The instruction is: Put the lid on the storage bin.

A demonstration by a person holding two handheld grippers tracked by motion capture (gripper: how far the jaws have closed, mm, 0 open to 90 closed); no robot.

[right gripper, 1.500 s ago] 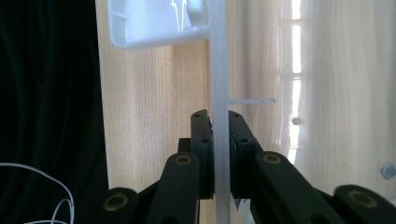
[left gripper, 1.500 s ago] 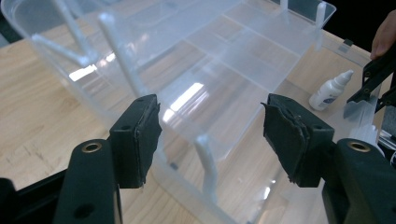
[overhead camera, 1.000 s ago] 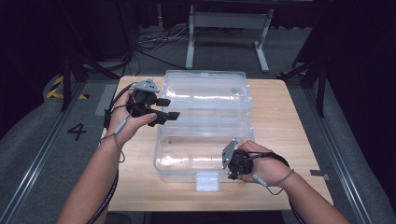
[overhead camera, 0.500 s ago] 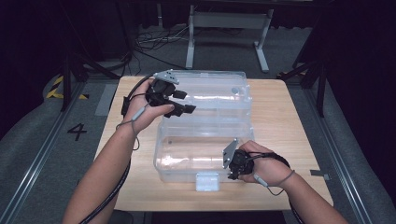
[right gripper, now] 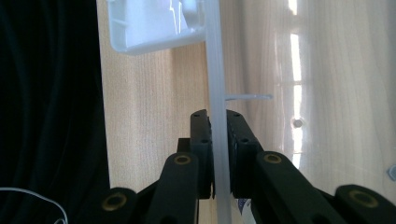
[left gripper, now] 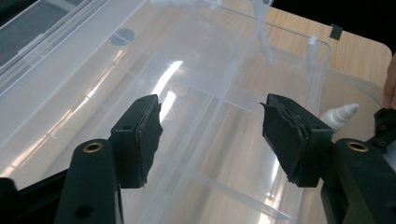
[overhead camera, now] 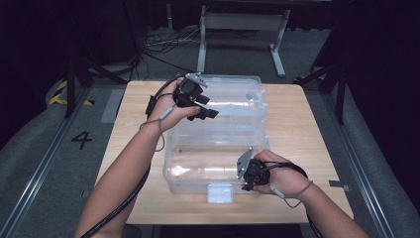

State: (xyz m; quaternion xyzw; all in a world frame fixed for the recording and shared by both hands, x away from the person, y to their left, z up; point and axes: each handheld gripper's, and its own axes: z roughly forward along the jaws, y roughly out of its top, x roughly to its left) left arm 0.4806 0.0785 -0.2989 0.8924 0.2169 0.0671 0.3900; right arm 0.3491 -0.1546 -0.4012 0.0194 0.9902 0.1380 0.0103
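At frame centre on the wooden table (overhead camera: pixel 317 129), the clear, glossy, ribbed plastic box (overhead camera: pixel 218 148) lay open; the right gripper (overhead camera: pixel 246 179) pinched its thin front wall, while the left gripper (overhead camera: pixel 204 106) hovered spread.

Clear plastic box (overhead camera: pixel 218 148) is set open on wooden worktop (overhead camera: pixel 307 134), its lid (overhead camera: pixel 233 96) laid back on the far side. Left gripper (overhead camera: pixel 210 106) is held above the lid's near-left part, fingers apart. Right gripper (overhead camera: pixel 243 184) is clamped at the box's near rim, just beside white latch (overhead camera: pixel 220 192).
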